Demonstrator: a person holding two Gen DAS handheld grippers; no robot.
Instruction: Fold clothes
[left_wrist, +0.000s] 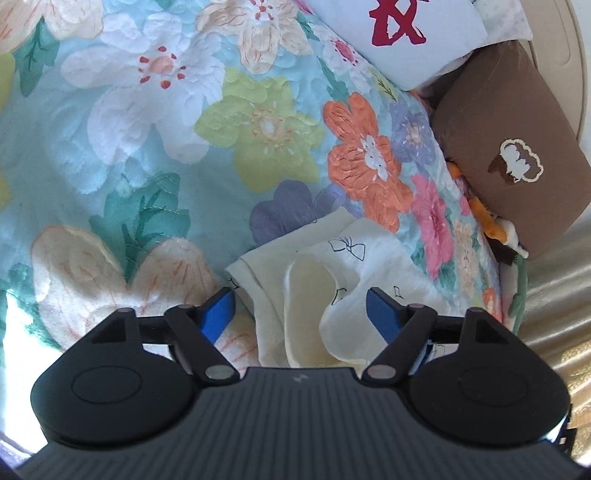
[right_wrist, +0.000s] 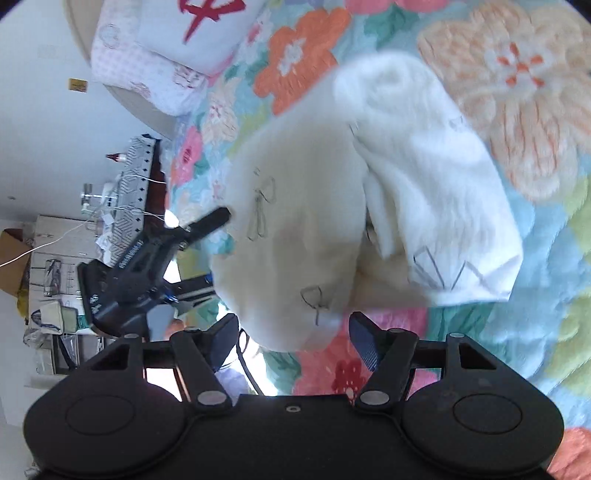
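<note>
A cream garment (left_wrist: 332, 273) printed with small black bows lies crumpled on the floral quilt (left_wrist: 147, 147). My left gripper (left_wrist: 301, 312) stands open, its blue pads either side of a raised fold of the garment; no pad clearly presses it. In the right wrist view the same garment (right_wrist: 314, 206) is a loose heap with a whiter folded part on the right. My right gripper (right_wrist: 295, 339) is open, and the garment's near edge reaches down between its fingertips. The left gripper (right_wrist: 212, 253) shows there at the heap's left edge, fingers spread around the cloth.
A white pillow with a red character (left_wrist: 399, 33) and a brown cushion (left_wrist: 509, 158) lie at the bed's far right, with an orange soft toy (left_wrist: 487, 218) beside them. Beyond the bed edge are a patterned table (right_wrist: 133, 177) and cluttered shelves (right_wrist: 48, 258).
</note>
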